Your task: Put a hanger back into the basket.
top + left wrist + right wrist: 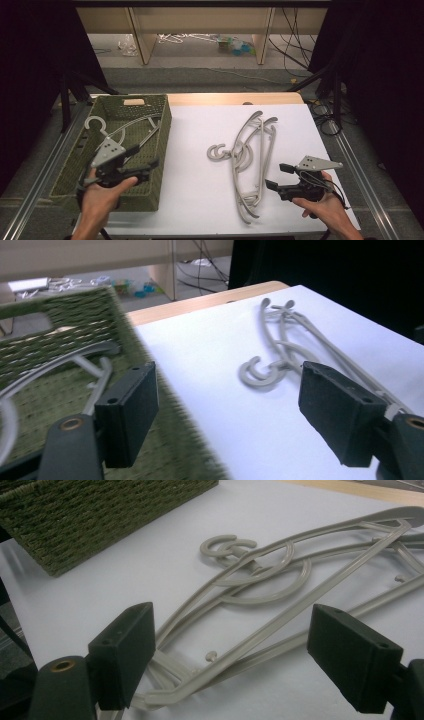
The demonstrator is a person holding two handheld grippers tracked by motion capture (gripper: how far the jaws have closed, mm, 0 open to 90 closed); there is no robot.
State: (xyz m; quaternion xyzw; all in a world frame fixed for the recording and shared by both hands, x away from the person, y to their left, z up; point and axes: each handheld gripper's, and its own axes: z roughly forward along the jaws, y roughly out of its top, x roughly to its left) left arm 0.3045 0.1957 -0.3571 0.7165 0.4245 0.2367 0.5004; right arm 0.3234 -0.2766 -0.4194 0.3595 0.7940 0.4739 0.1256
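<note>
Two grippers are at work, one in each hand, with one green woven basket (162, 145) and grey plastic hangers in two groups. At the left, the left gripper (145, 159) hangs over the basket's near right part, its jaws spread wide with nothing between them. One hanger in the basket (127, 129) lies beyond and to the left of those jaws, its hook (95, 123) resting at the far left wall; whether a second one lies under it is hard to make out through the overlapping bars. In the left gripper view the basket's near edge is blurred and that hanger is cut off at the frame's side.

On the white sheet (200, 185), the pile of hangers (252, 160) lies between the two grippers, nearer the right one. At least two are stacked there, perhaps three; the overlap prevents a sure count. Their hooks (218, 151) point toward the basket.

The right gripper (280, 176) rests just right of the pile's near end, jaws wide apart and empty, with the closest bars running just ahead of them.
</note>
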